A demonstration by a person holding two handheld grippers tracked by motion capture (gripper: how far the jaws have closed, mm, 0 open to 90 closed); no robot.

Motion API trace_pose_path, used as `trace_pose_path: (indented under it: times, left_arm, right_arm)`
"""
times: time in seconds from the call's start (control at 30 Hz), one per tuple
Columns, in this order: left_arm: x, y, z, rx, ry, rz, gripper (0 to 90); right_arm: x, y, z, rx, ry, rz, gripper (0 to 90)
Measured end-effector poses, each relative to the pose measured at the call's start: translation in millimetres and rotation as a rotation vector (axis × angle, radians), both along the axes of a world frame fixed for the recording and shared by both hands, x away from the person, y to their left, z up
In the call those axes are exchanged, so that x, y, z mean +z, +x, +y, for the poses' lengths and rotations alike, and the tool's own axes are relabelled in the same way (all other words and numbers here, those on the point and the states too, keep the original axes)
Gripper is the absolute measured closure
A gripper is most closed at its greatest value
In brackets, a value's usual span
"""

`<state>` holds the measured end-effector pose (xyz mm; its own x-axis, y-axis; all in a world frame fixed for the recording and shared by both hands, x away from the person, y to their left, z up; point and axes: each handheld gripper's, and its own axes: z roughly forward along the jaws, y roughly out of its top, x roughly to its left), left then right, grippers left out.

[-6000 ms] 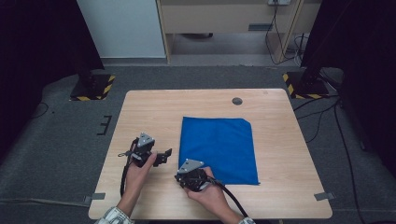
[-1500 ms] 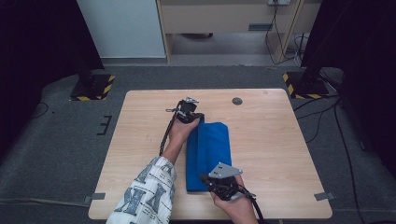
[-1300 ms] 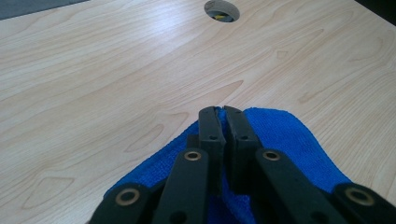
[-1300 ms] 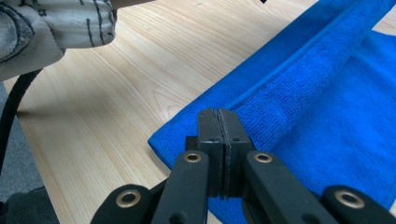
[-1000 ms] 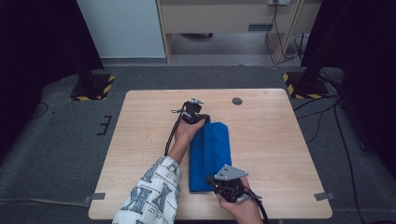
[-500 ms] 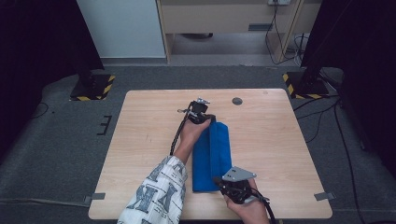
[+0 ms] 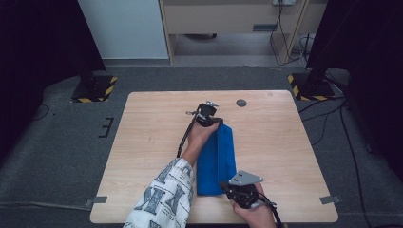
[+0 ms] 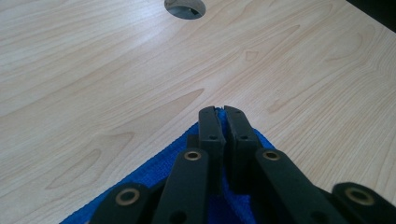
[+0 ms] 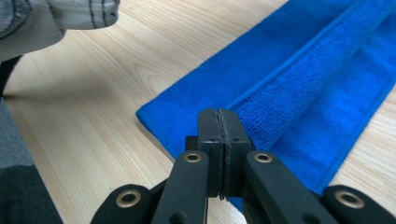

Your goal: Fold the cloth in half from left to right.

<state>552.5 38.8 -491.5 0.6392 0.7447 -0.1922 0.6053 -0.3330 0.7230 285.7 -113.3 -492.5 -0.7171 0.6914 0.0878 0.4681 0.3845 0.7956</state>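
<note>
While the blue cloth (image 7: 217, 159) is lying folded into a long strip on the wooden table (image 7: 147, 142), it is being gripped at both ends. Seen from above, the strip is stretched from about 12 o'clock down to 6 o'clock, close to the middle of the table. The far end is pinched by the left gripper (image 7: 212, 123), with its 2 black jaws squeezed nearly together on the cloth corner. In the left gripper view, that blue corner (image 8: 224, 122) can be seen poking out between the jaw tips, with bare wood all around it. A round hole (image 7: 241, 102) in the table is found at about 1 o'clock from this gripper, a little apart. The near end is clamped by the right gripper (image 7: 227, 186), and its jaws are pressed tight on the cloth edge. In the right gripper view, 2 layers of cloth (image 9: 299, 79) are seen running away toward 2 o'clock. A patterned sleeve (image 7: 164, 199) is laid just beside the strip, at its 9 o'clock side.
</note>
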Motion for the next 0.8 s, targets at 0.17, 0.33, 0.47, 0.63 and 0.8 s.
trace_pose_path:
  times: [0.17,0.33,0.47,0.63,0.8]
  left_arm:
    - [-4.7,1.2,-2.4,0.004,-0.003,0.005,86.2]
    - [-4.4,2.7,-3.2,0.009,-0.004,0.003,86.3]
    - [-5.1,3.3,-3.9,0.000,-0.009,0.011,86.0]
    - [-5.4,3.2,-4.3,0.009,-0.026,0.004,71.3]
    - [1.6,2.8,1.3,0.026,-0.074,-0.016,48.3]
  right_arm:
    - [-2.8,2.5,-4.9,-0.018,-0.005,0.009,89.3]
    - [-4.5,2.7,-4.9,-0.017,-0.009,0.012,89.3]
    - [-6.0,2.7,-4.9,-0.017,-0.013,0.015,89.3]
    - [-10.1,4.5,-7.1,-0.030,-0.015,0.030,88.7]
    - [-10.0,5.8,-10.5,-0.042,-0.015,0.034,87.7]
